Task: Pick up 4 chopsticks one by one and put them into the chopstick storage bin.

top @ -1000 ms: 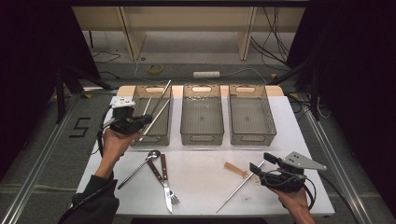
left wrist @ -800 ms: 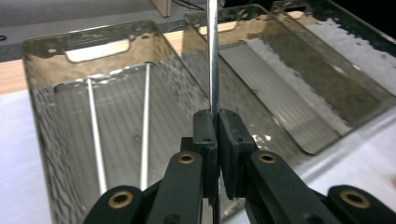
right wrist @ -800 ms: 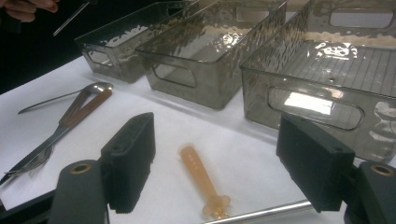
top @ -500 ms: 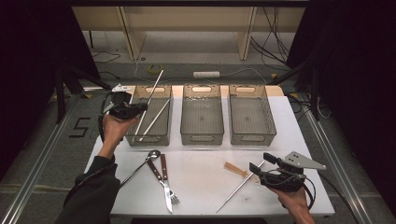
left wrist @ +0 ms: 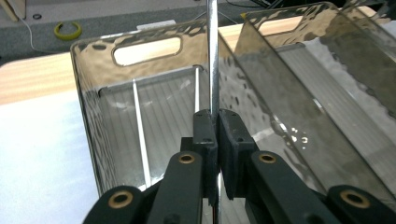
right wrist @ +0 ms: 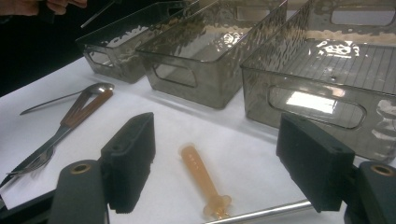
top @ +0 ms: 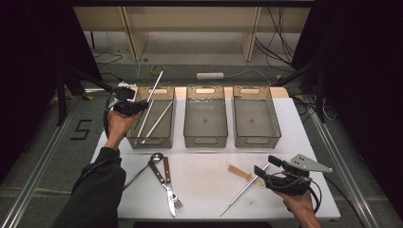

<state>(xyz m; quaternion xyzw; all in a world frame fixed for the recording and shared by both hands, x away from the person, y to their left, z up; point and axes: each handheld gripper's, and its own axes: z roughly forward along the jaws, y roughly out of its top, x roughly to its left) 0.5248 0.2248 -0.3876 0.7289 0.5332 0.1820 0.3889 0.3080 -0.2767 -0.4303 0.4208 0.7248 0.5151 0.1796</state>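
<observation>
My left gripper point(top: 140, 106) hovers at the left rim of the left bin point(top: 167, 96) and is shut on a thin metal rod point(top: 154, 90). The rod slants over that bin, its upper end pointing away from me. In the left gripper view the jaws point(left wrist: 216, 122) pinch the rod point(left wrist: 213, 51), and a second rod point(left wrist: 140, 126) lies inside the bin point(left wrist: 93, 74). My right gripper point(top: 267, 167) rests open at the table's front right. An amber plastic piece point(right wrist: 201, 177) and another metal rod point(right wrist: 261, 214) lie on the table between its spread jaws point(right wrist: 219, 156).
Three clear plastic bins stand in a row at the back; the middle bin point(top: 205, 138) and the right bin point(top: 256, 139) hold nothing. A spoon point(top: 154, 157), a knife point(top: 160, 179) and a fork point(top: 174, 192) lie on the white table at front left.
My left hand has carried the rod toward the far end of the left bin, and the rod now stands steeper. The right gripper has stayed where it was.
</observation>
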